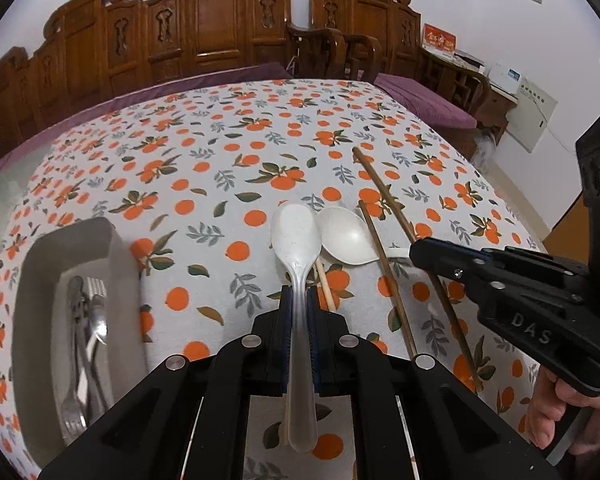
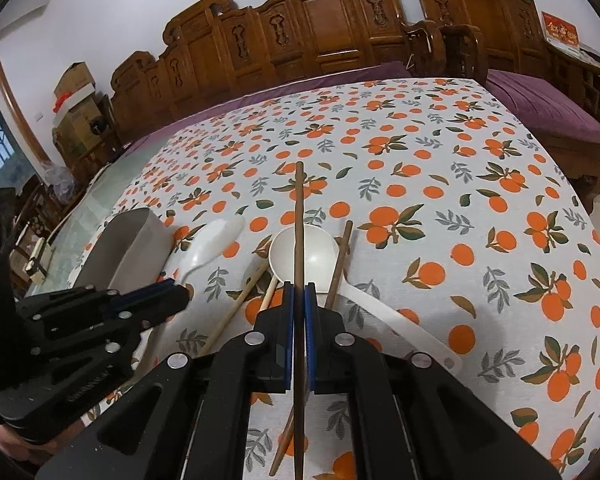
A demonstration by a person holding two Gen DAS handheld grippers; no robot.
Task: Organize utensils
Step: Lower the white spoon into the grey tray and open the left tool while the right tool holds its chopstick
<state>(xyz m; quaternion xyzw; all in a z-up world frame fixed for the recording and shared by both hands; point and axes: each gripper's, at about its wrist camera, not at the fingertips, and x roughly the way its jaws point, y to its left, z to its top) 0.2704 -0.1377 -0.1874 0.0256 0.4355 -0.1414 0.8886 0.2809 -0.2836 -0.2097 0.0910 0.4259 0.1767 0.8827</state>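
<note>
Left wrist view: my left gripper (image 1: 299,292) is clamped on the handle of a translucent white spoon (image 1: 296,236). Its long axis runs 6 to 12 o'clock, bowl toward 12, above the orange-print tablecloth (image 1: 204,168). At 8 o'clock sits a grey tray (image 1: 40,256) holding metal forks and a spoon (image 1: 86,328); only this view shows its contents. A white ladle (image 1: 346,236) lies just right of the held spoon's bowl.

Right wrist view: my right gripper (image 2: 299,286) is closed on a dark brown chopstick (image 2: 299,216), long axis 6 to 12 o'clock, tip at 12, crossing over the ladle's bowl. A second dark chopstick (image 2: 340,264) lies at 1 o'clock from the fingertips, leaning on the ladle rim. Two pale chopsticks (image 2: 236,304) lie at 10 o'clock, slanted. This view alone shows the ladle's full handle running toward 4 o'clock; the tray shows only its outer wall here.
</note>
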